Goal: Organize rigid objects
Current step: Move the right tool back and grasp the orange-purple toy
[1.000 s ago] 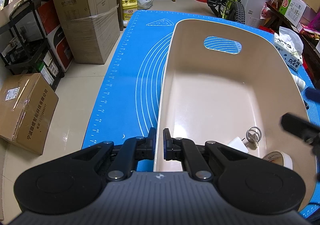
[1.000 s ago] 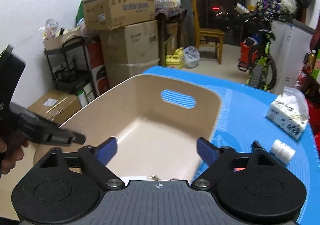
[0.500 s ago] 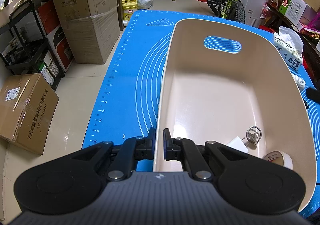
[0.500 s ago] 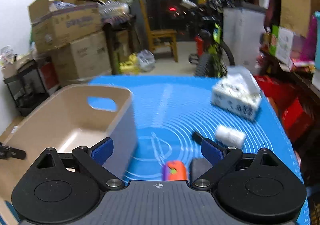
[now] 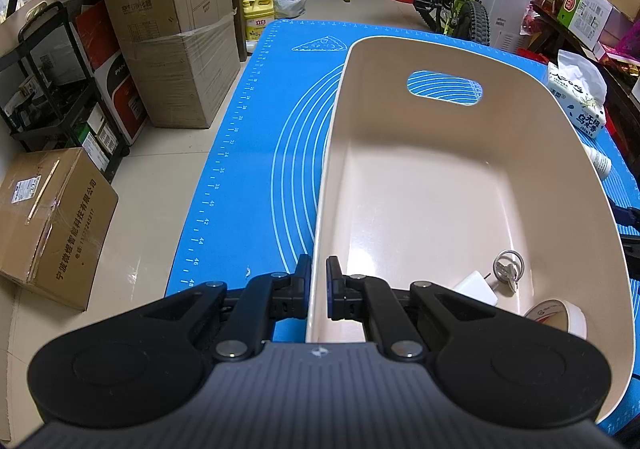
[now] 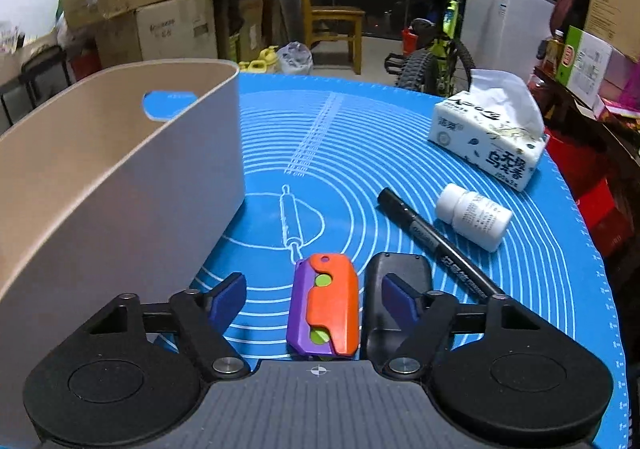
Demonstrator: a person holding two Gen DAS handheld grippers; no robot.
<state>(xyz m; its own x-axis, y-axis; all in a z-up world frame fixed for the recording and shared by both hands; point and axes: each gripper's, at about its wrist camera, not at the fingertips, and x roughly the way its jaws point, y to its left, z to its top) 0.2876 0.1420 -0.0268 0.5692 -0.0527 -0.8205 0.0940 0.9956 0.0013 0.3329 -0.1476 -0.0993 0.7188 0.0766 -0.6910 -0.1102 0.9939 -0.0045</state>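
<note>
My left gripper (image 5: 319, 285) is shut on the near wall of the beige bin (image 5: 440, 189), one finger inside and one outside. In the bin lie a key ring (image 5: 506, 269), a white charger (image 5: 476, 287) and a tape roll (image 5: 558, 317). My right gripper (image 6: 313, 291) hangs low over the blue mat (image 6: 360, 153), its jaws closing. An orange and purple toy (image 6: 324, 309) lies between them, with neither pad touching it. A flat black object (image 6: 400, 265) lies under the right finger.
A black marker (image 6: 432, 241), a white pill bottle (image 6: 474, 217) and a tissue pack (image 6: 488, 137) lie on the mat to the right. The bin's side wall (image 6: 120, 177) stands close on the left. Boxes, a chair and a bicycle surround the table.
My right gripper swung from above the bin rightward and down to the mat, over the orange and purple toy, and its jaws narrowed. The left gripper kept its grip and did not move.
</note>
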